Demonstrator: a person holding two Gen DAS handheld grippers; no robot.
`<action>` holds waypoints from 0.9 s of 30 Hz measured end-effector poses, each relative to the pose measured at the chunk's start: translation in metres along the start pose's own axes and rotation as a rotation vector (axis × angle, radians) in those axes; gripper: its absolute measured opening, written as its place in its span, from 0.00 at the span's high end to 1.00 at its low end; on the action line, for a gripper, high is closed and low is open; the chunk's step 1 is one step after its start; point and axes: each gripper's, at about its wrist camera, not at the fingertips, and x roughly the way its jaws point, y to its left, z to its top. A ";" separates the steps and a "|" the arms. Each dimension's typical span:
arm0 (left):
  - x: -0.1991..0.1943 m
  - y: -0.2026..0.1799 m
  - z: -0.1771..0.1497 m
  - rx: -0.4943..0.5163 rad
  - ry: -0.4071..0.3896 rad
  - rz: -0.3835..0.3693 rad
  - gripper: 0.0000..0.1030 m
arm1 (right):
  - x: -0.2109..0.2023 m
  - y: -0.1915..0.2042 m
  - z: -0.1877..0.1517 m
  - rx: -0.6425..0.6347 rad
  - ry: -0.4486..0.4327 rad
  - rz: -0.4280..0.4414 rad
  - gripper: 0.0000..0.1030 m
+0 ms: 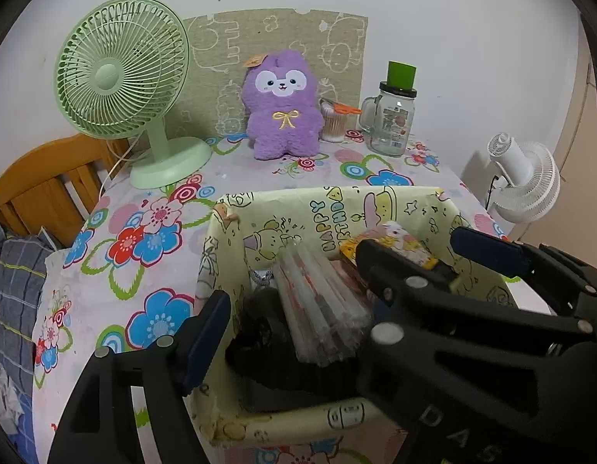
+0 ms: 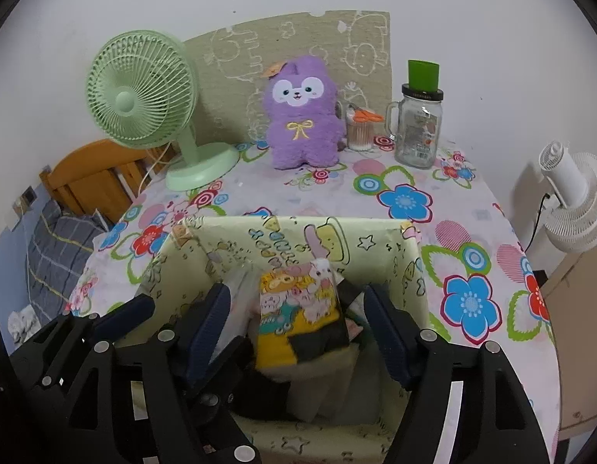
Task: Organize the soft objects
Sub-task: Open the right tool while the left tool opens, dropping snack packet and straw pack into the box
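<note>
A box [image 1: 375, 197] lined with pale yellow cartoon paper stands at the near side of the table. Inside lie a clear bundle of straws [image 1: 321, 297], a black item [image 1: 259, 332] and a soft yellow cartoon packet [image 2: 298, 309]. My right gripper [image 2: 298, 324] is open inside the box, with the yellow packet between its fingers and a gap on each side. My left gripper [image 1: 294, 321] is open over the straws, its left finger by the box's left wall. The two grippers overlap. A purple plush toy [image 1: 283, 108] sits upright at the back of the table, untouched.
On the floral tablecloth [image 1: 143, 239] stand a green fan [image 1: 120, 77] at back left, a swab holder with orange scissors [image 1: 333, 123] and a glass jar topped by a green cup [image 1: 391, 123]. A white fan [image 1: 526, 178] is off the right edge, a wooden frame [image 1: 47, 185] at left.
</note>
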 end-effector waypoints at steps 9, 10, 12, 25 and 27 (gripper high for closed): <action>-0.012 0.001 -0.012 -0.005 -0.014 -0.011 0.23 | -0.012 0.007 -0.017 -0.007 0.005 -0.005 0.27; -0.014 0.001 -0.013 -0.003 -0.014 -0.011 0.23 | -0.013 0.007 -0.018 -0.007 0.003 -0.007 0.27; -0.017 0.001 -0.015 -0.002 -0.019 -0.012 0.23 | -0.017 0.008 -0.021 -0.006 0.000 -0.009 0.27; -0.042 -0.008 -0.029 -0.001 -0.060 -0.022 0.18 | -0.047 0.008 -0.038 -0.008 -0.033 -0.017 0.27; -0.048 -0.010 -0.032 0.001 -0.069 -0.025 0.17 | -0.053 0.007 -0.040 -0.006 -0.040 -0.019 0.27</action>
